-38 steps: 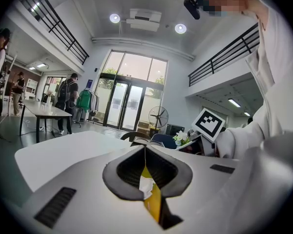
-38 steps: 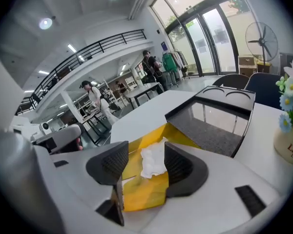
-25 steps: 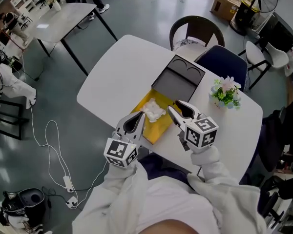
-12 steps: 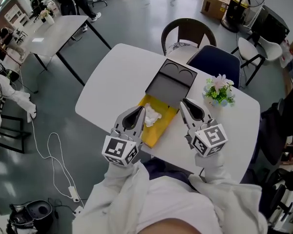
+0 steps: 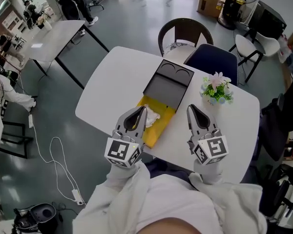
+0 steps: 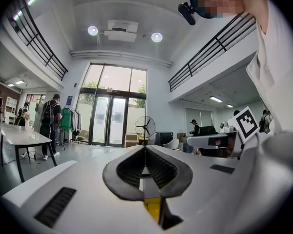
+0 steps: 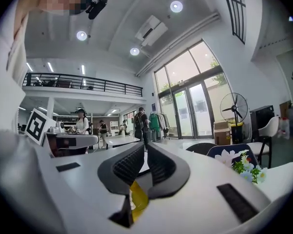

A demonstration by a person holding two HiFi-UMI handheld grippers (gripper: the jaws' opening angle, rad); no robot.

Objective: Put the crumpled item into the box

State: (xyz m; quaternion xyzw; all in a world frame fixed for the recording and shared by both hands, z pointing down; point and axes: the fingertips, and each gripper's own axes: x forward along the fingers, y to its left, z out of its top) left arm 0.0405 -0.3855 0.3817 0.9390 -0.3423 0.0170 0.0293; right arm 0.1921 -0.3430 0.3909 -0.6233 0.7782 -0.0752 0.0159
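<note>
The crumpled item lies inside the box, on the yellow floor, at the end nearest the lid. It is a white, roundish lump. No clear long axis or pointing direction can be made out.

The box runs lengthwise from the person's edge of the surface towards the far right. Its dark lid is open and lies flat beyond it, two round recesses at its far end.

The left tool is over the box's left edge, its tip just beside the item; contact cannot be told. Its jaws are pressed together with nothing between them, as the left gripper view shows. The right tool is to the right of the box, over bare surface, apart from the item. Its jaws have just been closing and now meet on nothing.

A small pot of flowers stands right of the lid. Behind the surface are a brown chair and a blue chair. Nothing lies over the item.
</note>
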